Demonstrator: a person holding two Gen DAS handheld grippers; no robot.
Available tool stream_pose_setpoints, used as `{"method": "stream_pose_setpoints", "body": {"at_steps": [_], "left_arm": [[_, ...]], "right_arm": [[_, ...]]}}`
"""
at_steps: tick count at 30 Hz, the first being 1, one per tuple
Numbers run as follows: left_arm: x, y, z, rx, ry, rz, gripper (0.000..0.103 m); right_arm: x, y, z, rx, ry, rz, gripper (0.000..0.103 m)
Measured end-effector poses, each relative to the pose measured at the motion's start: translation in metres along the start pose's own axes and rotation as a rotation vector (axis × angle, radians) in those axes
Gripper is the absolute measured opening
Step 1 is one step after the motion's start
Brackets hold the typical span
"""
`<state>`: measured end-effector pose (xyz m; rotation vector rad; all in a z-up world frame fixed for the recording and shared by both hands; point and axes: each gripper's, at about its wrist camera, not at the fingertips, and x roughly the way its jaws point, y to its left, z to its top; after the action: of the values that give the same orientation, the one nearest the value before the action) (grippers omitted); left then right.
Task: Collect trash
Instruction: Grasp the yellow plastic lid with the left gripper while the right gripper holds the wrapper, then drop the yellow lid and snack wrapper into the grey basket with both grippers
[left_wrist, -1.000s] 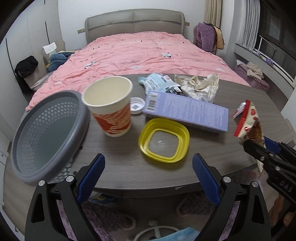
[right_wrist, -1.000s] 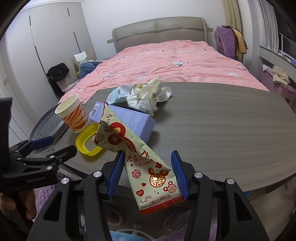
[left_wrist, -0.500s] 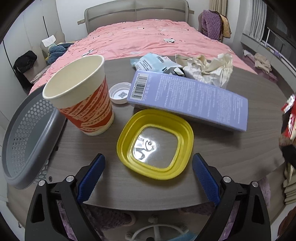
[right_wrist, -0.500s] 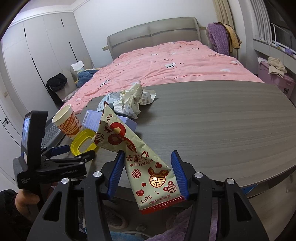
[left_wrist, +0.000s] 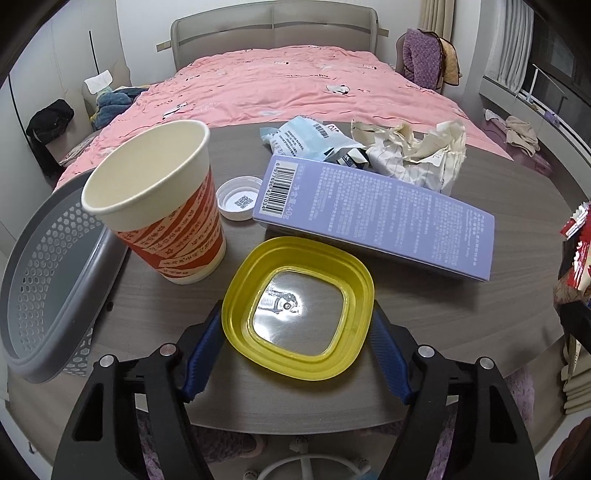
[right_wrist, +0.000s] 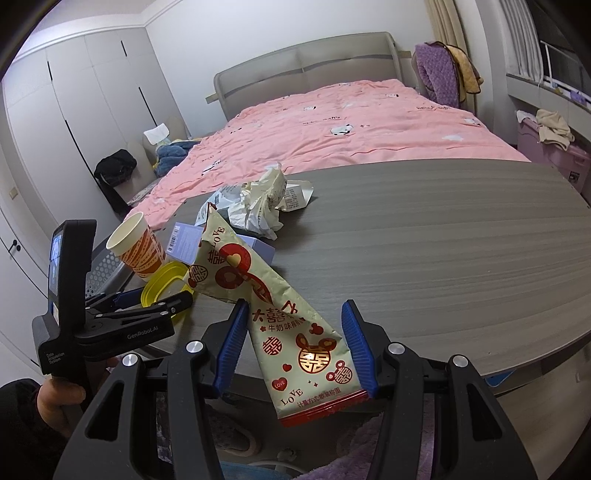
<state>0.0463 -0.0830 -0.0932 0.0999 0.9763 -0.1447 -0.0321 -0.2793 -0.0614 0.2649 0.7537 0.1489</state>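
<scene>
The grey wood-grain worktop (right_wrist: 424, 254) has a rounded edge, and all the litter crowds its left end, close to that edge; the whole right half lies bare. A grey perforated basket (left_wrist: 44, 280) leans at the left rim, partly overhanging it.

The left gripper (left_wrist: 295, 343) straddles the yellow lid (left_wrist: 299, 306), a soft-cornered square of glossy plastic with a clear centre, lying just inside the near edge. Its jaws have just been closing, and the blue ribbed pads (left_wrist: 201, 354) sit at the lid's two sides; whether they already press on it cannot be told. From the right wrist view the left gripper (right_wrist: 162, 295) reaches the lid (right_wrist: 162, 282) from the worktop's edge.

The right gripper (right_wrist: 295, 339) pinches a cream and red snack wrapper (right_wrist: 291, 328), a flat crinkled foil pouch held out over the near edge. "LOVE" is printed on it at both ends, with red double-happiness signs and hearts.

Just left of the lid a paper cup (left_wrist: 162, 206) stands upright, white inside with orange printed bands. Behind it lies a white bottle cap (left_wrist: 238, 197) bearing a QR code. A flat lilac carton (left_wrist: 376, 218) lies touching the lid's far side, showing a barcode and "40g". Beyond it sit a pale blue printed packet (left_wrist: 299, 138) and crumpled cream paper (left_wrist: 417, 155). The left gripper's body reads "GenRobot.AI".
</scene>
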Motion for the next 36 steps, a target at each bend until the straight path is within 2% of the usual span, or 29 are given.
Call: {"method": "stream_pose_setpoints", "body": {"at_steps": [4, 7, 16, 20, 23, 29, 36], "left_arm": [[-0.007, 0.004, -0.006, -0.001, -0.005, -0.006, 0.071], [-0.019, 0.007, -0.009, 0.007, -0.037, -0.003, 0.071], [-0.082, 0.038, -0.013, -0.018, -0.200, 0.004, 0.071], [-0.109, 0.075, -0.010, -0.075, -0.269, 0.038, 0.071], [-0.120, 0.111, -0.007, -0.116, -0.291, 0.097, 0.071], [-0.123, 0.182, -0.003, -0.177, -0.282, 0.219, 0.071], [-0.107, 0.241, 0.002, -0.236, -0.240, 0.277, 0.071]], "right_arm": [[-0.002, 0.005, 0.001, -0.008, -0.002, -0.004, 0.051], [-0.004, 0.008, 0.003, -0.019, -0.006, -0.009, 0.051], [-0.012, 0.046, 0.020, -0.076, -0.029, 0.027, 0.051], [-0.009, 0.082, 0.037, -0.117, -0.043, 0.103, 0.051], [-0.002, 0.118, 0.049, -0.158, -0.051, 0.175, 0.051], [0.033, 0.193, 0.069, -0.257, -0.022, 0.298, 0.051], [0.077, 0.260, 0.078, -0.347, 0.034, 0.338, 0.051]]}}
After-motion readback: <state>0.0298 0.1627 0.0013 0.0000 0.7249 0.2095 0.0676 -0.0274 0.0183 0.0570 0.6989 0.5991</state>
